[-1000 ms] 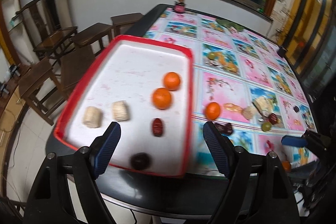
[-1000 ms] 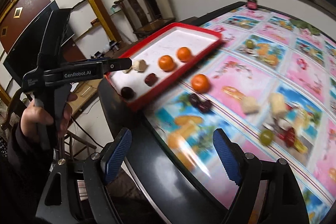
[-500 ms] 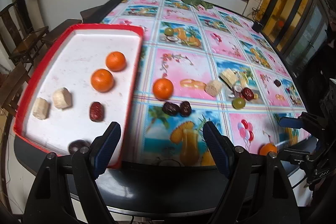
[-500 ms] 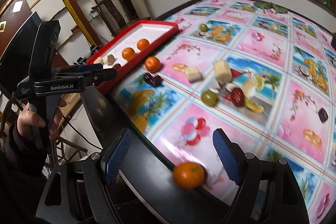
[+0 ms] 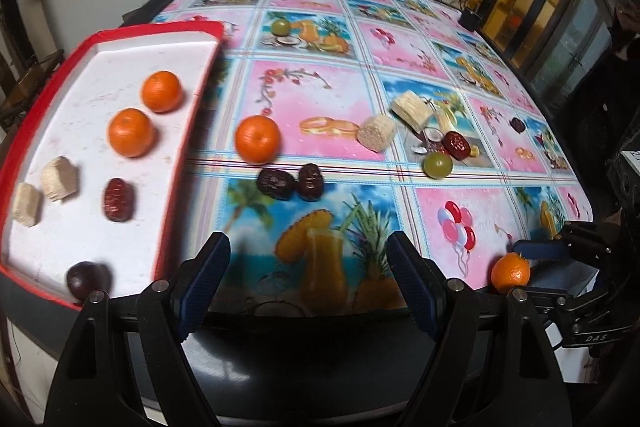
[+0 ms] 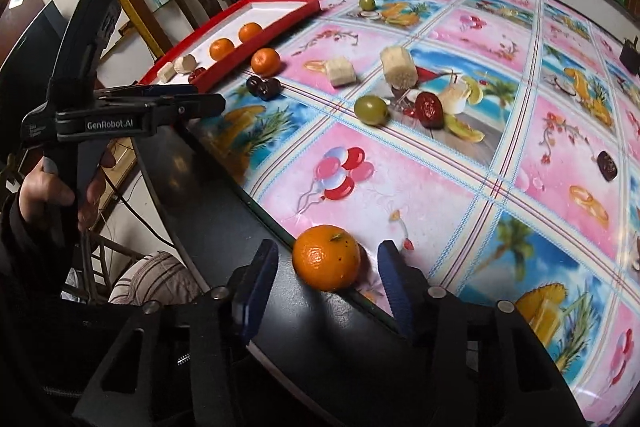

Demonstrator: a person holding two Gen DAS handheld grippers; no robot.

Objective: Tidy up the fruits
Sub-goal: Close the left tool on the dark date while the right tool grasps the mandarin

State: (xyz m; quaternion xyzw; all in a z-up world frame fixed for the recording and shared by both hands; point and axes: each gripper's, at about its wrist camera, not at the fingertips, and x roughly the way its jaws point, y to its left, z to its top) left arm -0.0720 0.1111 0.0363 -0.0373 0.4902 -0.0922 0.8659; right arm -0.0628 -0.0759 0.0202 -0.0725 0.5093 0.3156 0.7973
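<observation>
Right gripper (image 6: 326,283) has its fingers spread wide on either side of the orange (image 6: 326,257) sitting at the table (image 6: 420,187) edge, not touching it yet, looks lined up for a grab. Left gripper (image 5: 308,279) hangs wide open and empty near the red tray (image 5: 176,163), where two oranges and other bits are sorted.

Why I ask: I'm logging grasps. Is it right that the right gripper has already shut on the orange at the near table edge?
Not quite: the right gripper is open, its fingers either side of the orange without touching it, as the right wrist view shows.
</observation>
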